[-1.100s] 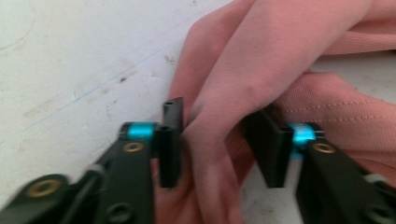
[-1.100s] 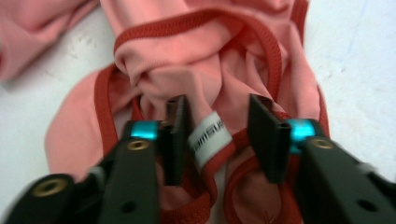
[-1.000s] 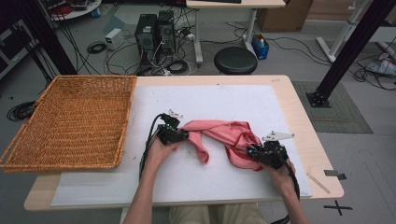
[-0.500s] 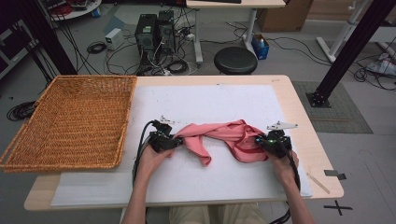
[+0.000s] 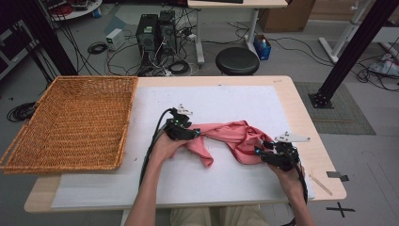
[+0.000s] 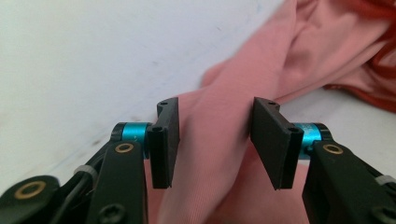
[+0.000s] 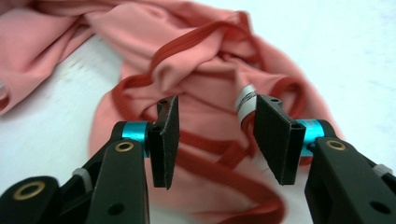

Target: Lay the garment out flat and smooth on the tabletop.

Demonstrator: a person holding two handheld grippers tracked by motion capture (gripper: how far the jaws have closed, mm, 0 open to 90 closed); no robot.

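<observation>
A pink garment with red trim lies crumpled on the white sheet between my two grippers. My left gripper sits at its left end. In the left gripper view my left gripper has just been opening, and a strip of the pink garment runs loose between the pads. My right gripper is at the garment's right end. In the right gripper view my right gripper has also just been opening over the pink garment, with a white label beside the right pad.
A large wicker basket stands on the left part of the table. A thin wooden stick lies near the table's front right corner. A black stool and cables are on the floor beyond the table.
Half a second ago the garment was pulled out straight between the two grippers. Both pairs of jaws have opened since, and the cloth now lies slack with a fold toward the front.
</observation>
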